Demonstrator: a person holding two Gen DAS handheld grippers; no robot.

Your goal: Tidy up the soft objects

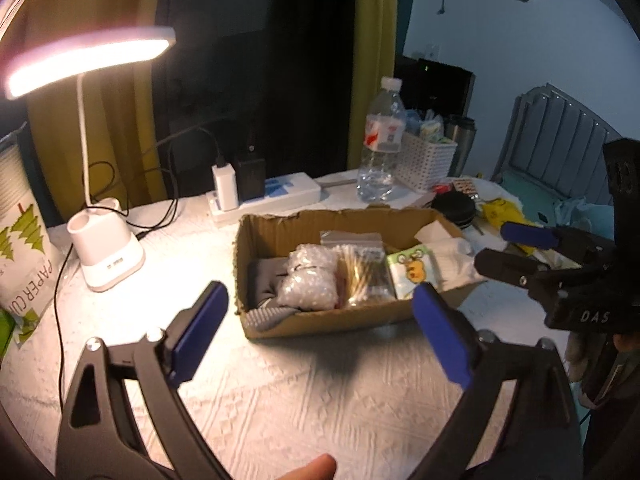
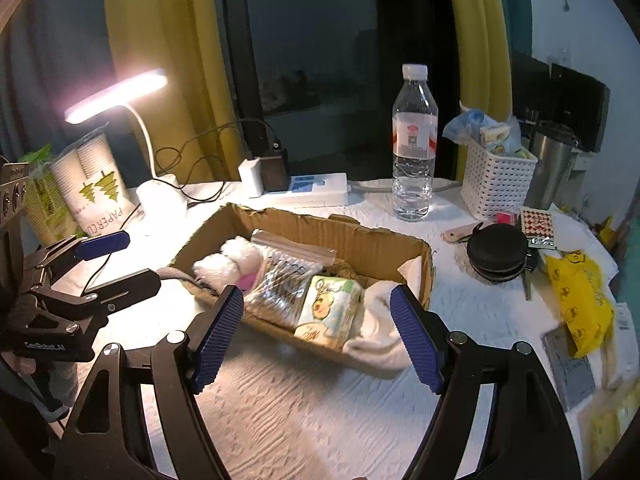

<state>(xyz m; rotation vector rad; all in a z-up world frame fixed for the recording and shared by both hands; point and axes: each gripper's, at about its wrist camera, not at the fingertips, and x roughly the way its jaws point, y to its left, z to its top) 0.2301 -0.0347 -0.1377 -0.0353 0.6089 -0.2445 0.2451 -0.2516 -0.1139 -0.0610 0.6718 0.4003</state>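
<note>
A shallow cardboard box (image 1: 268,236) (image 2: 360,240) sits on the white textured tablecloth. It holds a grey cloth (image 1: 264,276), a bag of white cotton balls (image 1: 310,280) (image 2: 230,260), a clear bag of cotton swabs (image 1: 366,276) (image 2: 284,284), a green tissue pack (image 1: 412,268) (image 2: 330,312) and a white cloth (image 1: 452,260) (image 2: 378,328) that hangs over the box's end. My left gripper (image 1: 320,334) is open and empty, just in front of the box. My right gripper (image 2: 318,334) is open and empty, above the box's near end.
A lit desk lamp (image 1: 108,248), a paper-cup pack (image 1: 24,256), a power strip (image 1: 268,196), a water bottle (image 2: 414,144), a white basket (image 2: 496,180), a steel mug (image 2: 550,164), a black round case (image 2: 498,252) and a yellow bag (image 2: 580,300) surround the box.
</note>
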